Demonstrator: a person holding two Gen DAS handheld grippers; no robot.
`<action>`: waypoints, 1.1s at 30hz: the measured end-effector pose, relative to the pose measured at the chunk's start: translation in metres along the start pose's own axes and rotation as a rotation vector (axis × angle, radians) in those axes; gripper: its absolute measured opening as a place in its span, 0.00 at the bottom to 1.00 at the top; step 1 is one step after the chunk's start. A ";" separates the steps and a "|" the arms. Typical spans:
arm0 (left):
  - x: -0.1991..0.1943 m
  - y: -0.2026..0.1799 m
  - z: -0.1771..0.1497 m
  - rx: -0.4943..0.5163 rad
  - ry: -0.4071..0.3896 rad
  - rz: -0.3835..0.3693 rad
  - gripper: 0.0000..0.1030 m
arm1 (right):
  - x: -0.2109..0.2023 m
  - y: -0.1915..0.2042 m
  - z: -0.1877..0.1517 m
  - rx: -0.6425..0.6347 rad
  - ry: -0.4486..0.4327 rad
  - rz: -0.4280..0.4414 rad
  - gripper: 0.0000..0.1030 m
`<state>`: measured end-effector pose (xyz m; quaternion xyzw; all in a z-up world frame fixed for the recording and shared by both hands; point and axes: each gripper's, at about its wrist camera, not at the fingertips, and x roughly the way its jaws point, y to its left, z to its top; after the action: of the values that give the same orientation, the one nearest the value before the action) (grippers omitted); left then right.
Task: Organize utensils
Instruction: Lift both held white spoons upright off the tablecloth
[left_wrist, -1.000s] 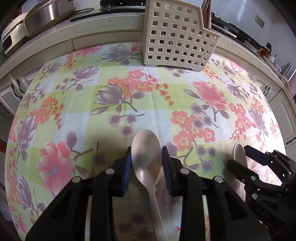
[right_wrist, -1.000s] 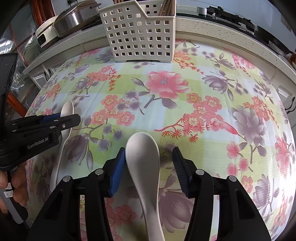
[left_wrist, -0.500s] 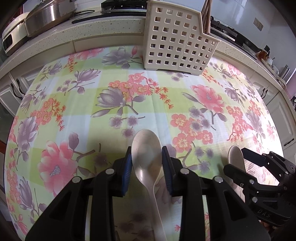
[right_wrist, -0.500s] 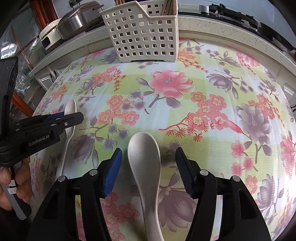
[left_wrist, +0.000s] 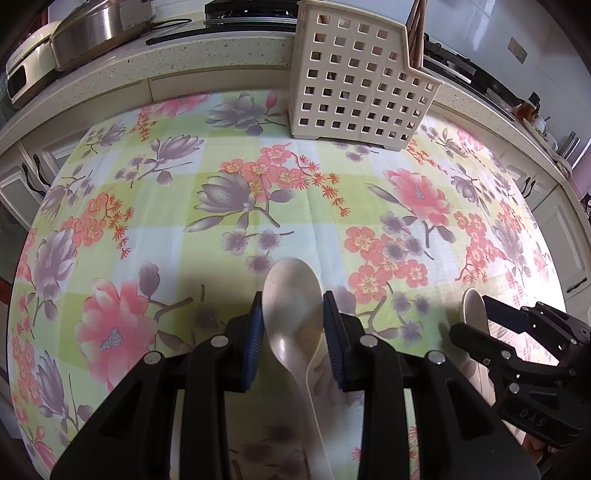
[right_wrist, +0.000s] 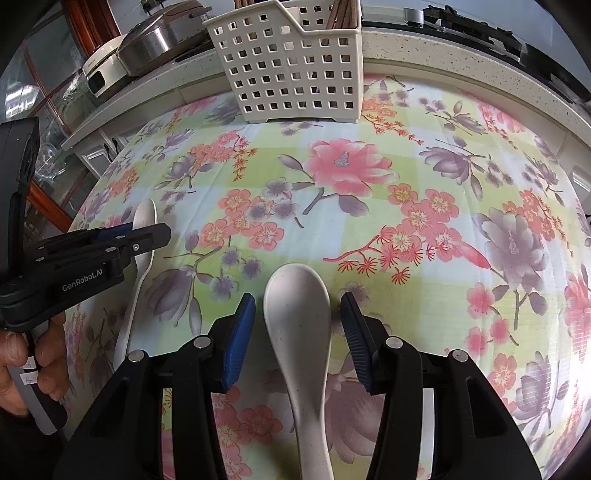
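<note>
**Two low fisheye views facing the utensil basket**

Each camera sits just behind its own hand-held gripper, close above the floral bench (left_wrist: 280, 206), looking forward toward the perforated utensil basket (left_wrist: 354, 85) at the far edge. The views overlap: each catches the other gripper at its side, and both share the basket and stove counter (right_wrist: 461, 70).

Two spoons lie side by side on the table (left_wrist: 155, 206), handles toward me. My left gripper (left_wrist: 293, 328) straddles the left spoon (left_wrist: 293, 314), fingers (left_wrist: 255, 339) pressed to both sides of its bowl. My right gripper (right_wrist: 297, 328) straddles the right spoon (right_wrist: 299, 314), fingers (right_wrist: 238, 336) standing just apart from it. The basket (left_wrist: 358, 77) stands at the table's far edge, ahead of both spoons, with sticks upright in its right compartment. Behind it runs the counter (left_wrist: 110, 70), a cooker (left_wrist: 99, 29) on its left end.
</note>
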<state>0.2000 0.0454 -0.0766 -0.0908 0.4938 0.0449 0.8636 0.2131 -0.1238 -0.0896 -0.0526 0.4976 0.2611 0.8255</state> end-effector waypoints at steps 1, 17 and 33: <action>0.000 0.000 0.000 0.001 -0.001 0.000 0.29 | 0.000 0.001 0.000 -0.005 0.001 -0.007 0.44; -0.007 0.000 0.000 0.001 -0.016 -0.015 0.29 | -0.009 -0.002 0.000 -0.006 -0.022 -0.040 0.34; -0.005 0.000 0.000 0.001 -0.014 -0.019 0.29 | -0.003 -0.010 -0.001 0.033 -0.004 0.008 0.35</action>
<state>0.1979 0.0459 -0.0726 -0.0948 0.4867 0.0370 0.8676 0.2162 -0.1341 -0.0898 -0.0364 0.5003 0.2564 0.8263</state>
